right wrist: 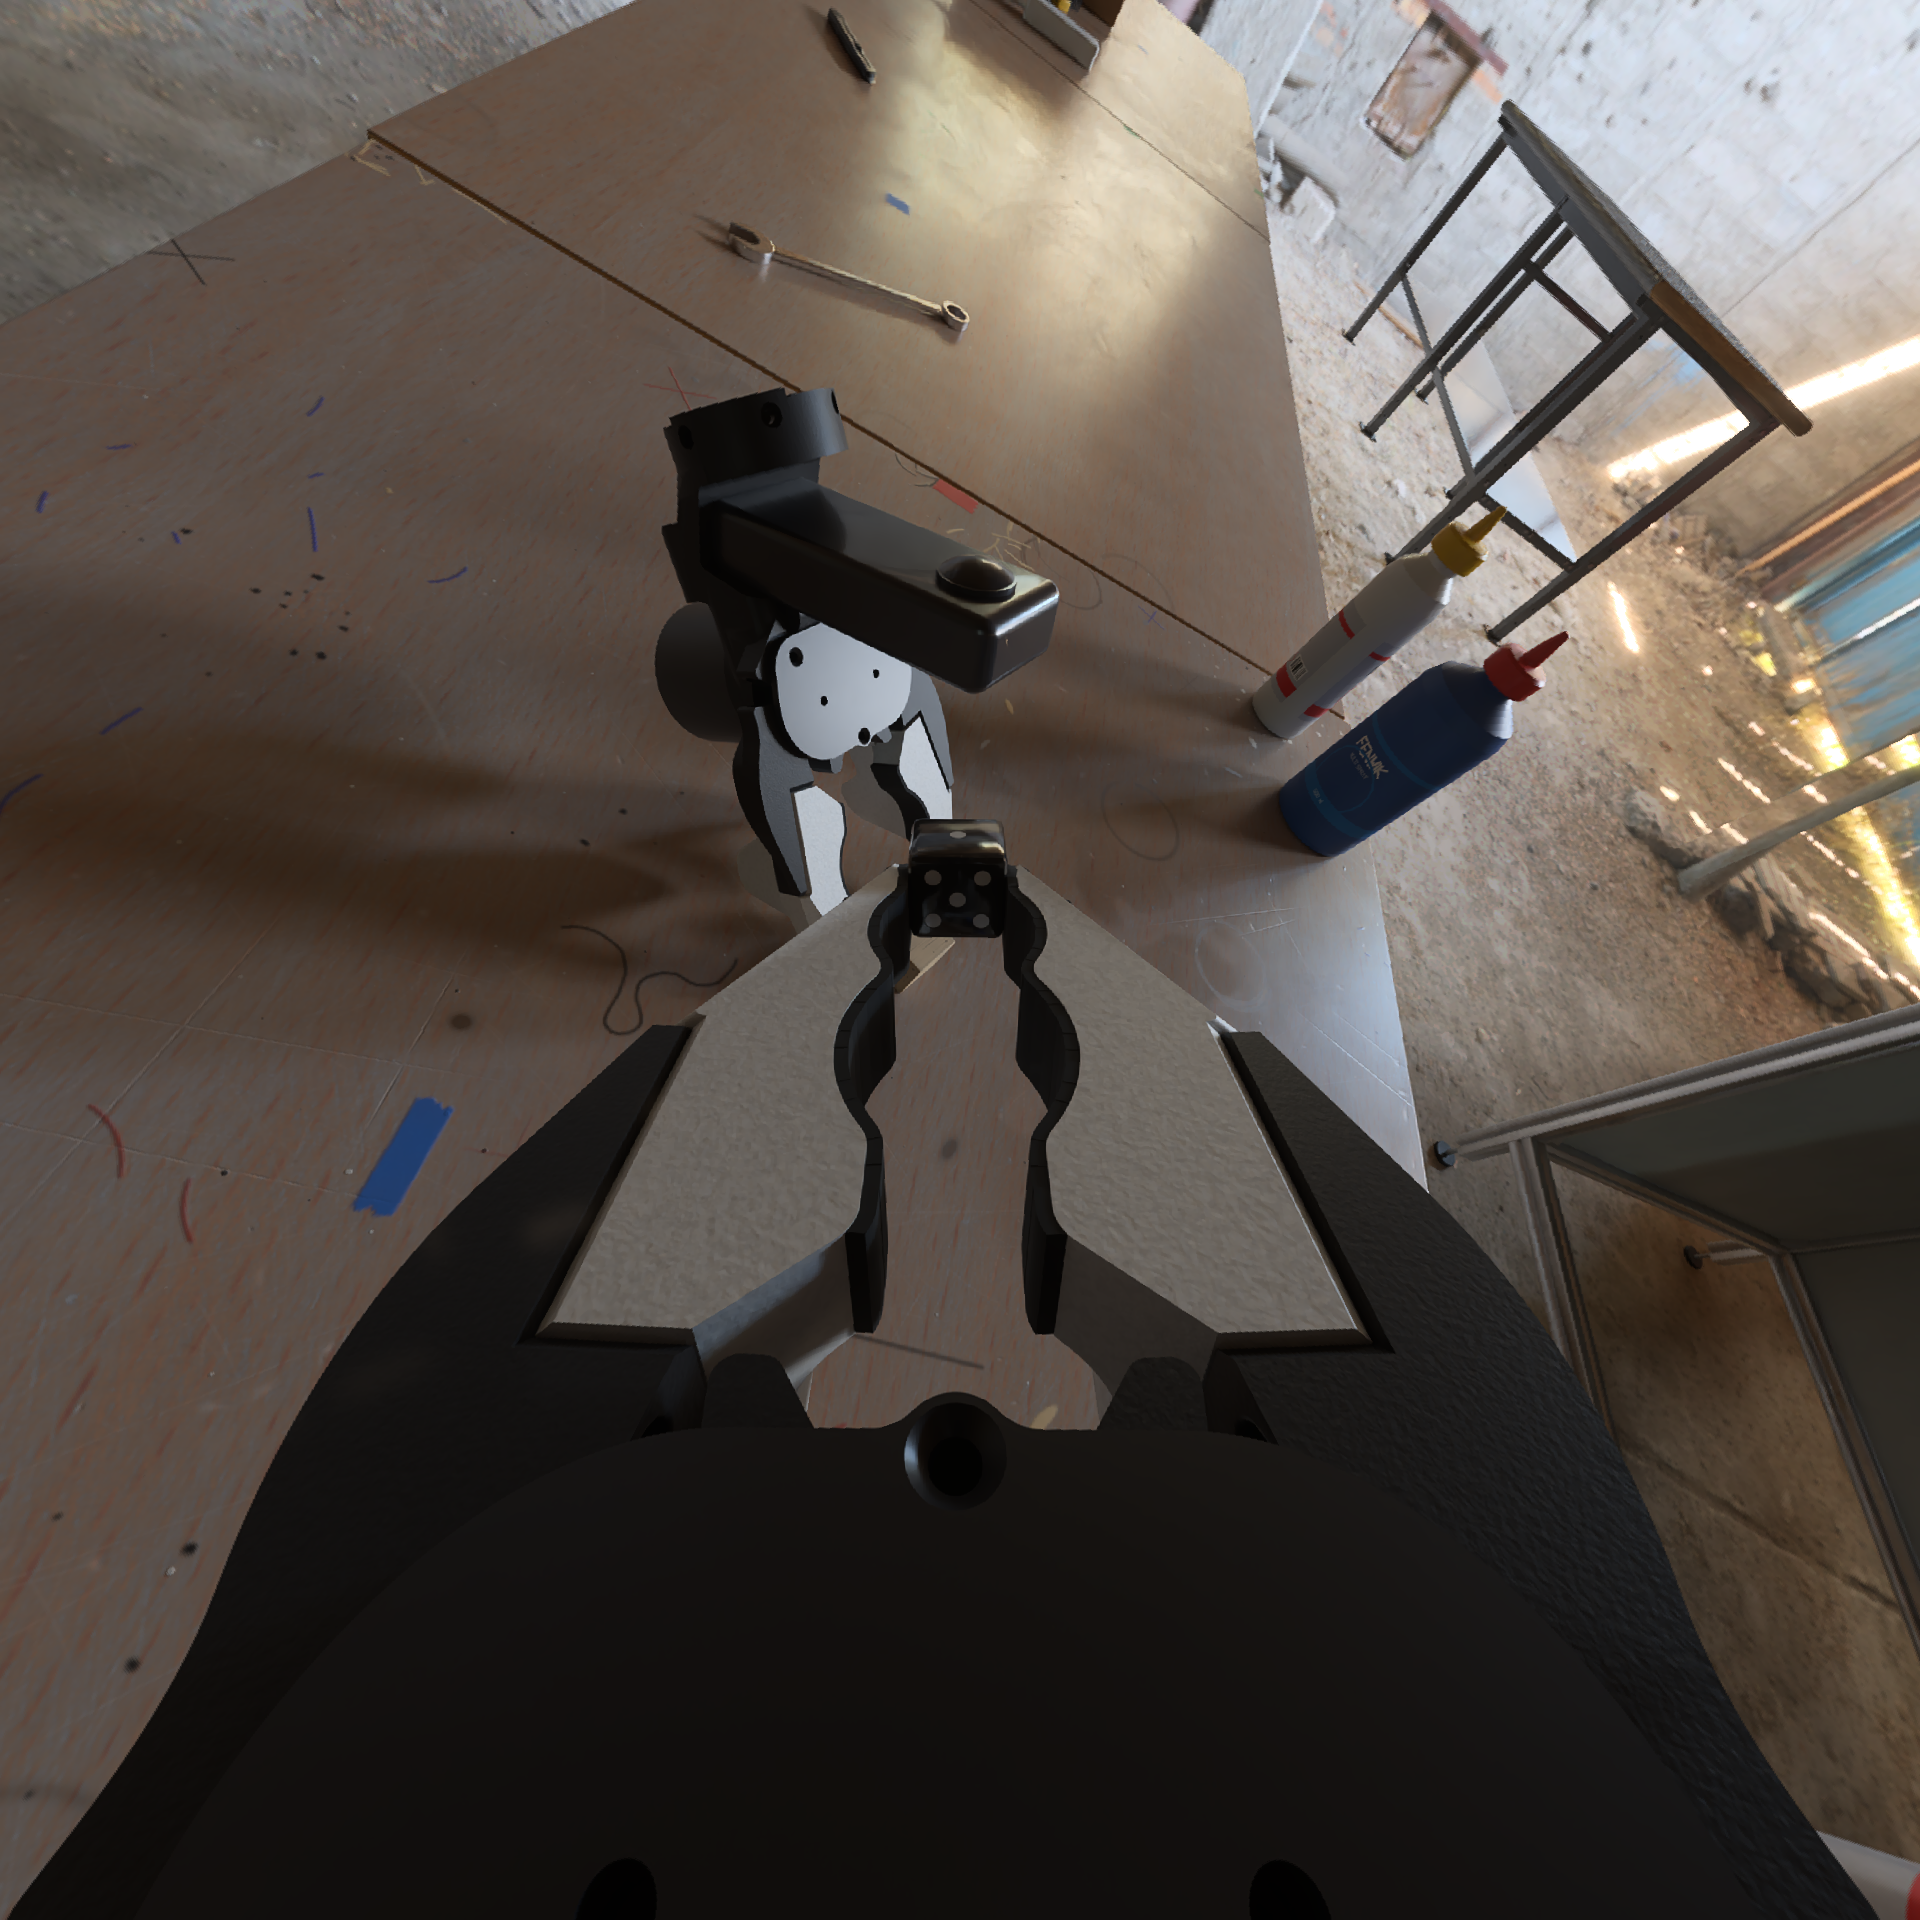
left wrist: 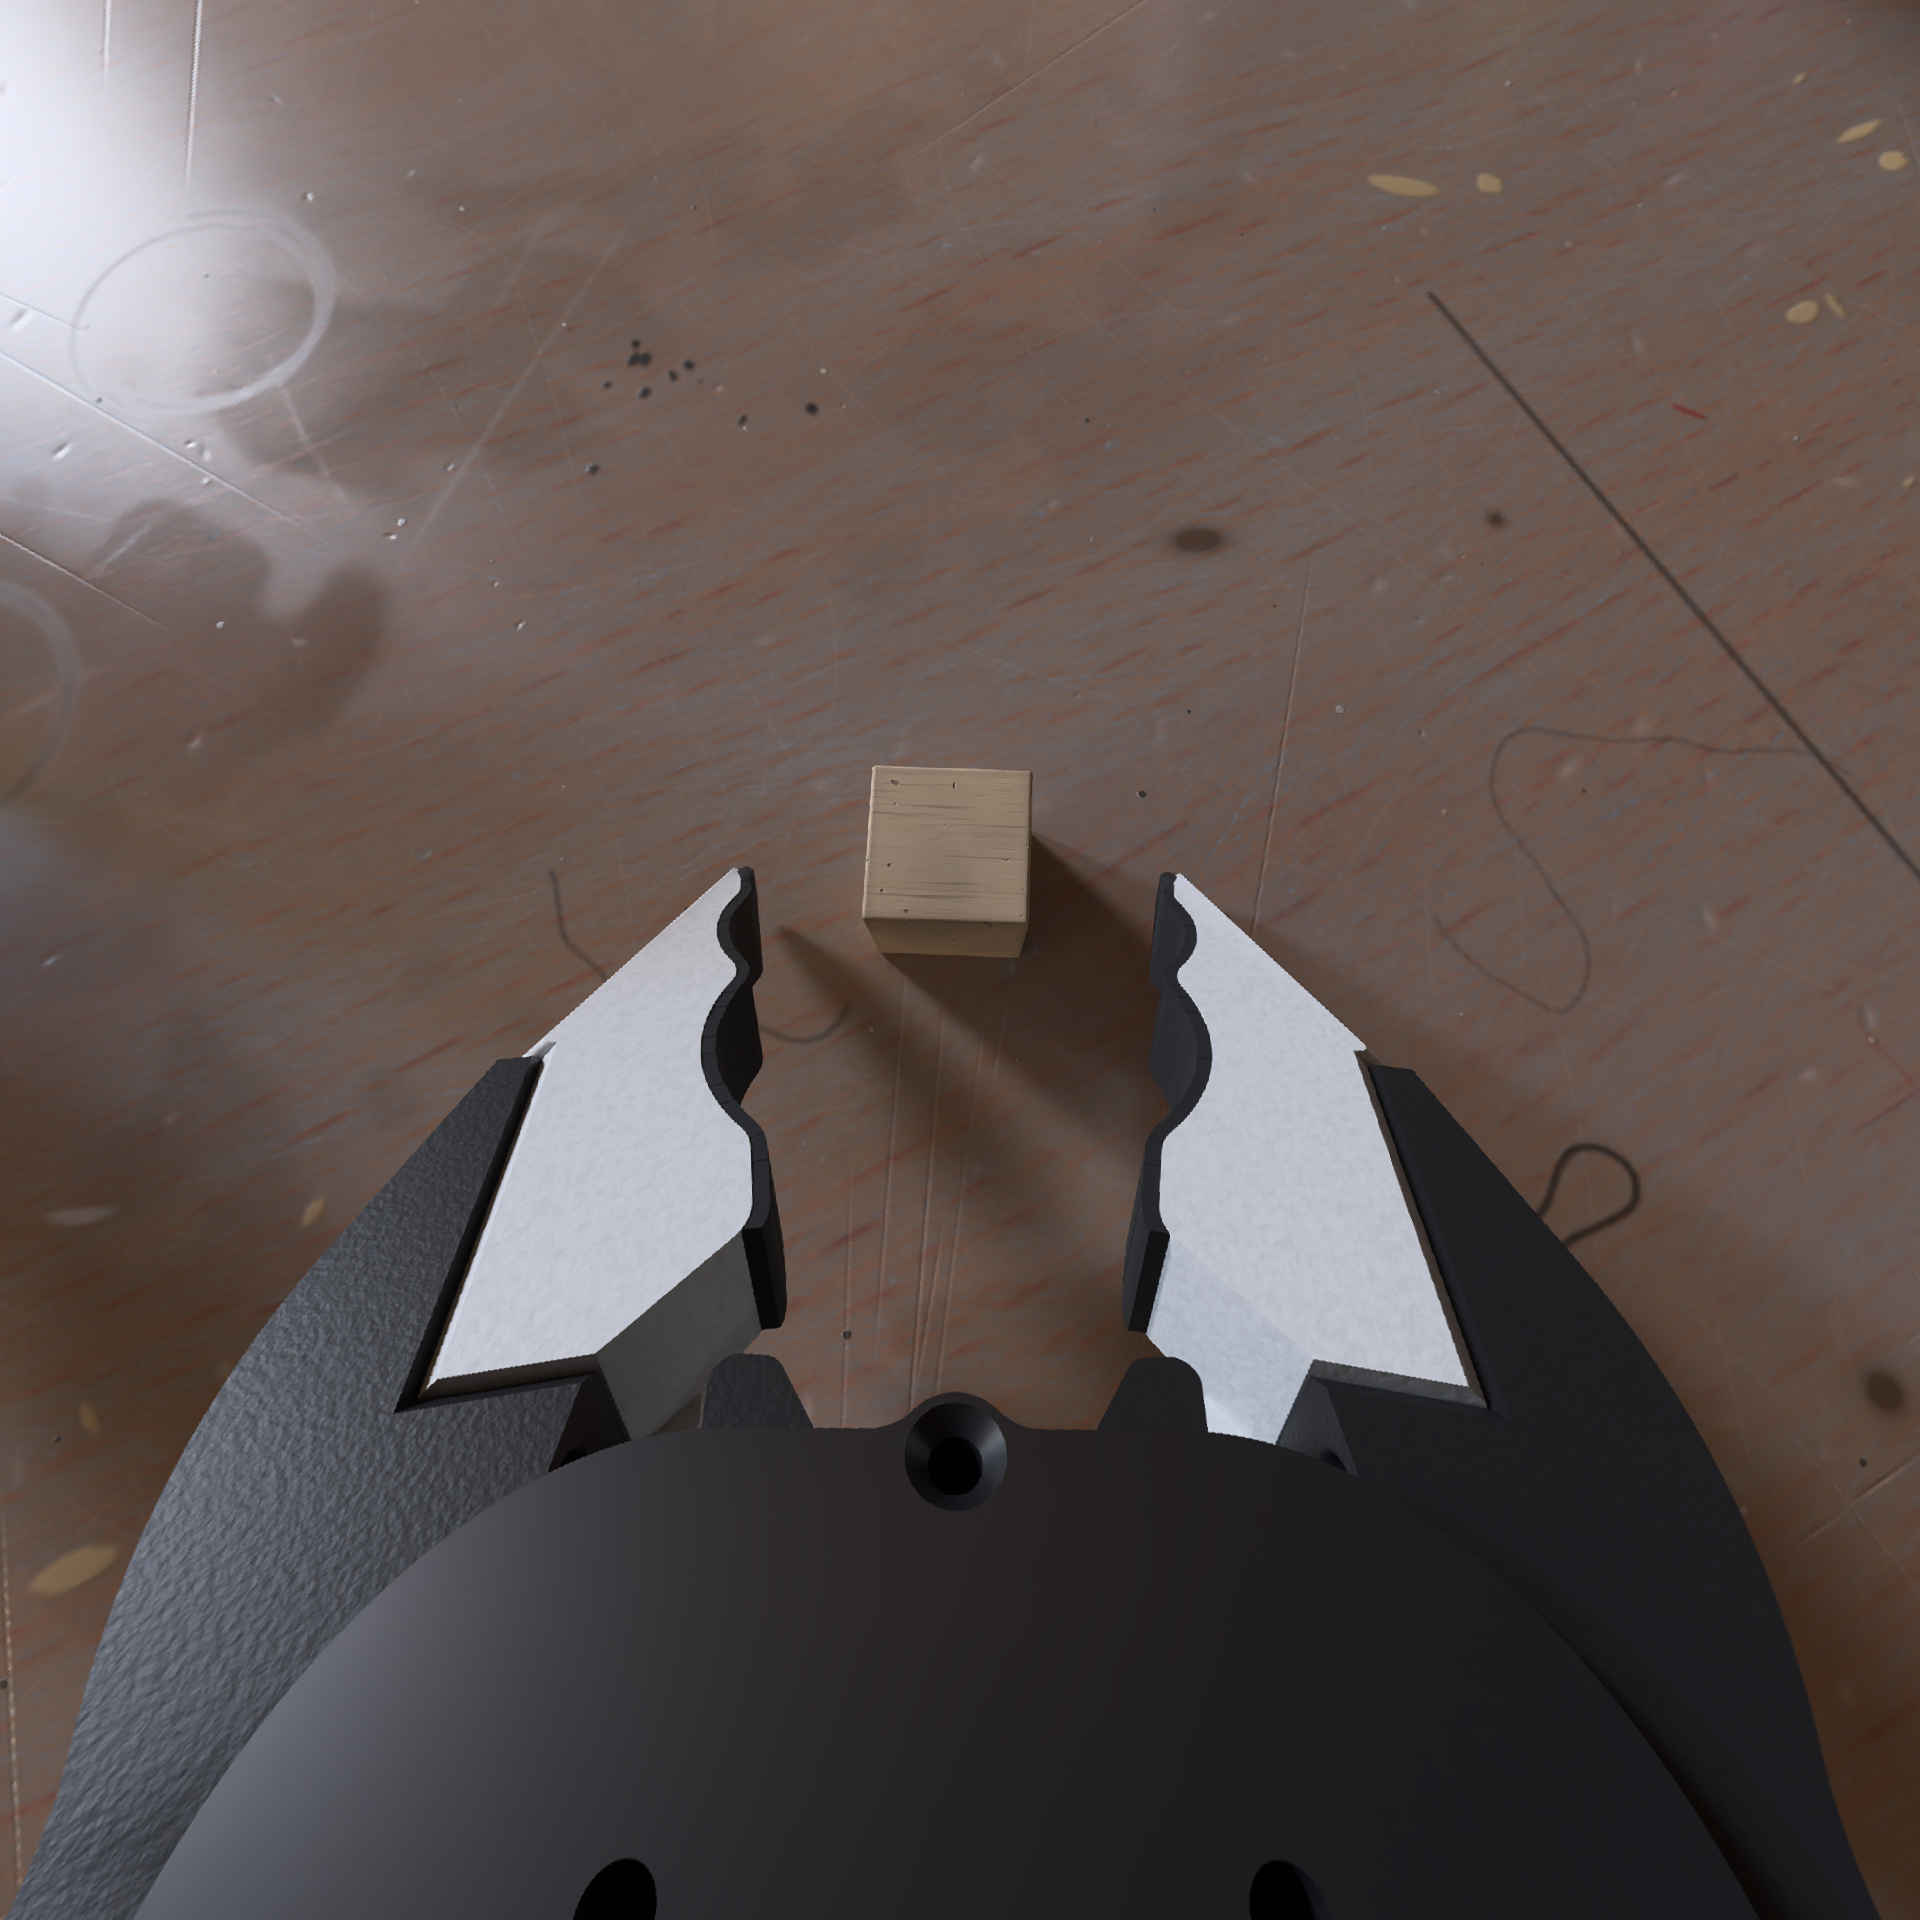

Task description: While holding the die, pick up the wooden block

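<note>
1. Wooden block (left wrist: 945, 858): small pale cube, faint grain lines and specks, edges square; sits flat on the scuffed brown table (left wrist: 1351, 623), just ahead of the left fingertips and lined up with the gap between them.
2. Left gripper (left wrist: 956, 904): jaws spread wide, empty, not touching the block. Step judged: approach for pickup. Next move calls for advancing to straddle the cube, then closing.
3. Right gripper (right wrist: 954, 902): clamped at its tips on the black die (right wrist: 954, 891), held above the table.
</note>
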Robot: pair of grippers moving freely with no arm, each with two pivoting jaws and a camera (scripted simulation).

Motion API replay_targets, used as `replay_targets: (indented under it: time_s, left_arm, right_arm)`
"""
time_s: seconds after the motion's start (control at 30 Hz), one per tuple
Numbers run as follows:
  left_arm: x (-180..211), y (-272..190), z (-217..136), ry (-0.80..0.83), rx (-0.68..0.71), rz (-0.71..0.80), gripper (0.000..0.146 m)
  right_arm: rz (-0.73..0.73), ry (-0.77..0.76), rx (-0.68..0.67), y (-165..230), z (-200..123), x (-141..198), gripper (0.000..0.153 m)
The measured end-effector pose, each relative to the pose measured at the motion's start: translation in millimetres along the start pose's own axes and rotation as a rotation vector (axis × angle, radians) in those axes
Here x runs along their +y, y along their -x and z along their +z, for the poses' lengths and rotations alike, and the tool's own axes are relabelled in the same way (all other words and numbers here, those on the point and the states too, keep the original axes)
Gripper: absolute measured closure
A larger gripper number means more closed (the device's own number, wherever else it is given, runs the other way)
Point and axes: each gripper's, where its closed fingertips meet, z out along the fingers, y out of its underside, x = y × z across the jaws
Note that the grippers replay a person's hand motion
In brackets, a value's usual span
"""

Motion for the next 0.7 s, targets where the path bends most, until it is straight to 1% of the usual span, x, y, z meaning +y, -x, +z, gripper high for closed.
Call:
replay_targets:
  time_s: [0.2, 0.53, 0.57, 0.6, 0.7]
  left_arm:
    - [0.4, -0.9, 0.5, 0.015, 0.035, 0.048, 0.069]
    - [-1.9, -1.3, 1.9, -0.003, 0.030, 0.025, 0.072]
    - [-2.4, 0.4, 1.7, -0.006, 0.022, 0.015, 0.075]
    - [-3.0, 2.1, 1.5, -0.011, 0.015, 0.009, 0.081]
    - [-4.6, 2.9, 0.7, -0.025, 0.010, 0.016, 0.105]
  right_arm:
    - [0.001, 0.003, 0.001, -0.3, -0.7, 0.9, 0.136]
    - [0.003, 0.030, -0.006, 0.0, 3.5, 7.1, 0.136]
    - [0.002, 0.036, -0.008, 0.3, 4.3, 8.0, 0.136]
    - [0.001, 0.041, -0.010, 0.8, 5.2, 9.0, 0.136]
    - [-0.003, 0.058, -0.015, 1.7, 7.9, 11.9, 0.136]
